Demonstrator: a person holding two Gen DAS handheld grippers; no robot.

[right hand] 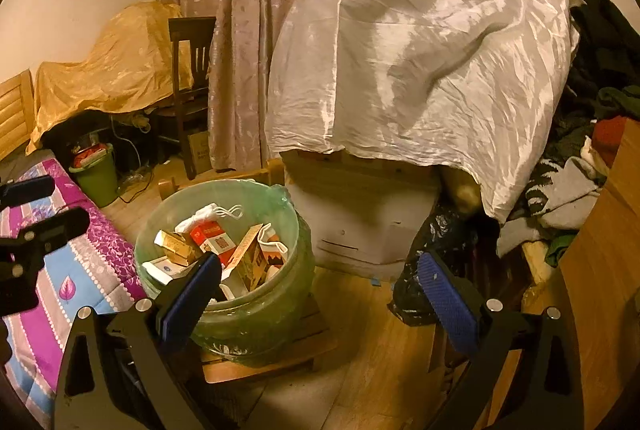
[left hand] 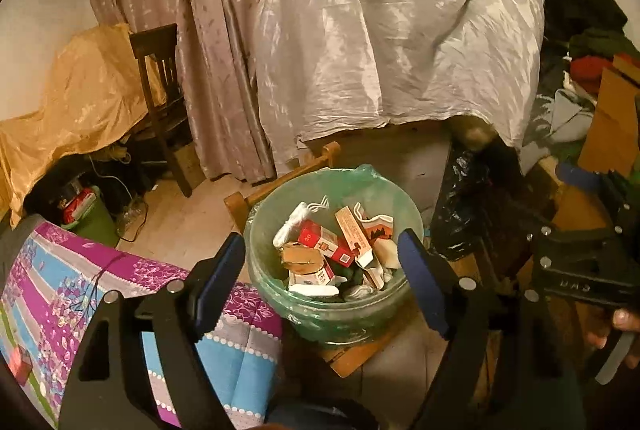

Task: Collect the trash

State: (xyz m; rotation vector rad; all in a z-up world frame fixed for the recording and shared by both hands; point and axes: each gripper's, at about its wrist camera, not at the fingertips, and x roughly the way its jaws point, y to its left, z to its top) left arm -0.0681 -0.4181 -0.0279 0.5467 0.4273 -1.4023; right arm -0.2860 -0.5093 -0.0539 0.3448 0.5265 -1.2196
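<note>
Sitting between the open left tool's (left hand: 322, 268) blue pads: trash bin (left hand: 264, 230).

Black gripper (left hand: 324, 270) – blue ribbed pads (left hand: 424, 282), silver screws.

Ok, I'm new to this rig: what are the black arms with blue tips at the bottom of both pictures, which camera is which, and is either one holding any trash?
Those are two hand-held grippers, one in each of a person's hands. Each carries a camera looking forward along its two fingers. One picture is the left gripper's view, the other the right gripper's. The blue parts are the finger pads. Both look down at a green-lined trash bin standing on a small wooden stool and holding cartons and paper scraps. A patterned quilt lies beside it, and a black bag sits on the floor. Both grippers stand open with nothing between their pads.
</note>
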